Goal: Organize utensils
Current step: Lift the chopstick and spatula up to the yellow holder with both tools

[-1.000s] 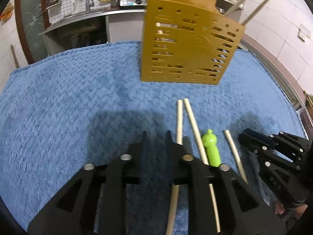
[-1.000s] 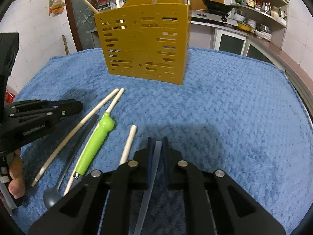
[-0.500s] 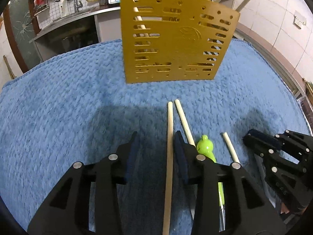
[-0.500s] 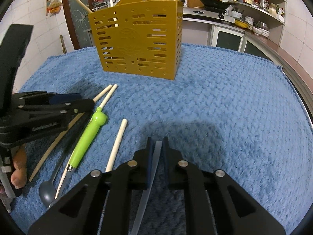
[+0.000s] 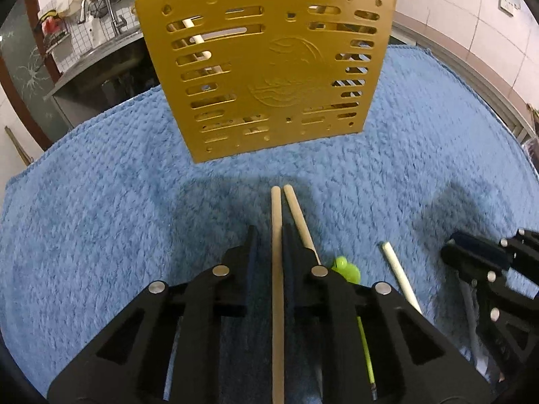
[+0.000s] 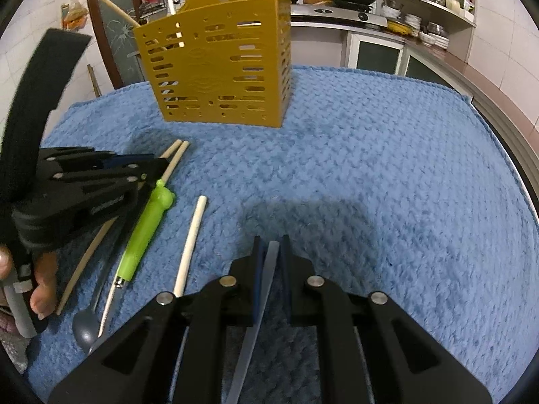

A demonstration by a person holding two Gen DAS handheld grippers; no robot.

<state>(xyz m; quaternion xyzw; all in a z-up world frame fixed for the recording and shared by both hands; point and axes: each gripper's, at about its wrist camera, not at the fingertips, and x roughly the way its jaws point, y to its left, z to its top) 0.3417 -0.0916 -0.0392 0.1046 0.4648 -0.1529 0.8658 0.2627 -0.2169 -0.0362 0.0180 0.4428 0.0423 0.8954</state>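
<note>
A blue towel [image 6: 370, 168] was spread on the desk, with the yellow utensil holder [image 6: 219, 67] upright at its far side. In front of the holder, the left gripper [image 5: 271, 235], fingers just closing, clamped one wooden chopstick [image 5: 276, 208]; the right gripper [image 6: 272, 245] was shut on a grey flat utensil [image 6: 266, 269]. A green-handled utensil [image 6: 148, 229] lay between them.

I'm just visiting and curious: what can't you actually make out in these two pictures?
- Left wrist view: the green handle is mostly hidden behind the left claw.
- Right wrist view: the grey strip in the right claw runs off the bottom edge.
- Both views: the rack's contents are screened by its wall.
</note>
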